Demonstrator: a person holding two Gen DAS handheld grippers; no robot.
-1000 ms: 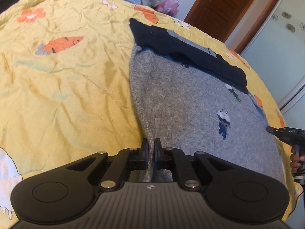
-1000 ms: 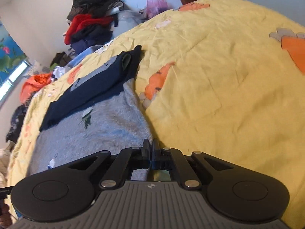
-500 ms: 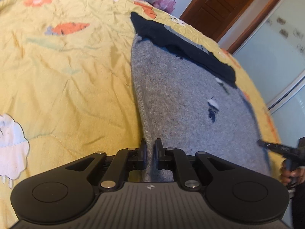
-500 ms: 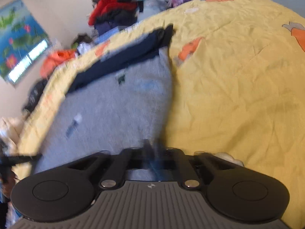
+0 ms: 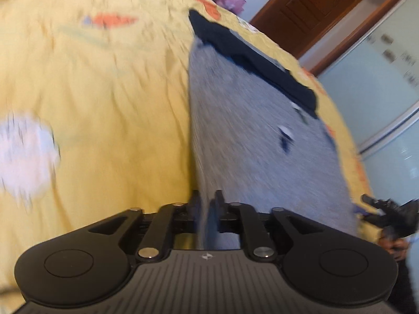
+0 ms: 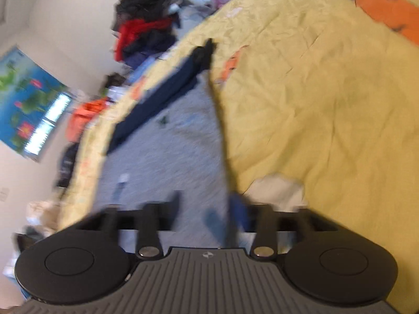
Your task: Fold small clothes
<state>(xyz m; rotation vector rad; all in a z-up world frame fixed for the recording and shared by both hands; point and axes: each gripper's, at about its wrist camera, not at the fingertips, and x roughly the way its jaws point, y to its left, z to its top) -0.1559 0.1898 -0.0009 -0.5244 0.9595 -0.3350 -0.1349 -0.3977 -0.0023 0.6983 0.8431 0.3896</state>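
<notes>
A grey knit sweater point(image 5: 248, 136) lies flat on the yellow quilt point(image 5: 104, 91), with a navy part point(image 5: 251, 60) folded across its far end. My left gripper point(image 5: 207, 198) sits at the near left corner of the hem. Its jaws are opening, and the grey edge runs loosely between them. In the right wrist view the same sweater point(image 6: 167, 144) stretches away to the navy part point(image 6: 162, 91). My right gripper point(image 6: 207, 204) is at the near right corner, its jaws opening wide with the hem edge lying between them, unpressed. The right gripper point(image 5: 385, 209) also shows in the left wrist view.
The quilt point(image 6: 314, 104) spreads wide on both sides of the sweater. A pile of dark and red clothes point(image 6: 146, 31) lies past the bed's far end. A brown door point(image 5: 314, 5) and a pale glass wardrobe point(image 5: 379, 91) stand beside the bed.
Both grippers were shut on the sweater's near hem and slid along the bed with it. Now both sets of jaws have parted, the right far wider than the left.
</notes>
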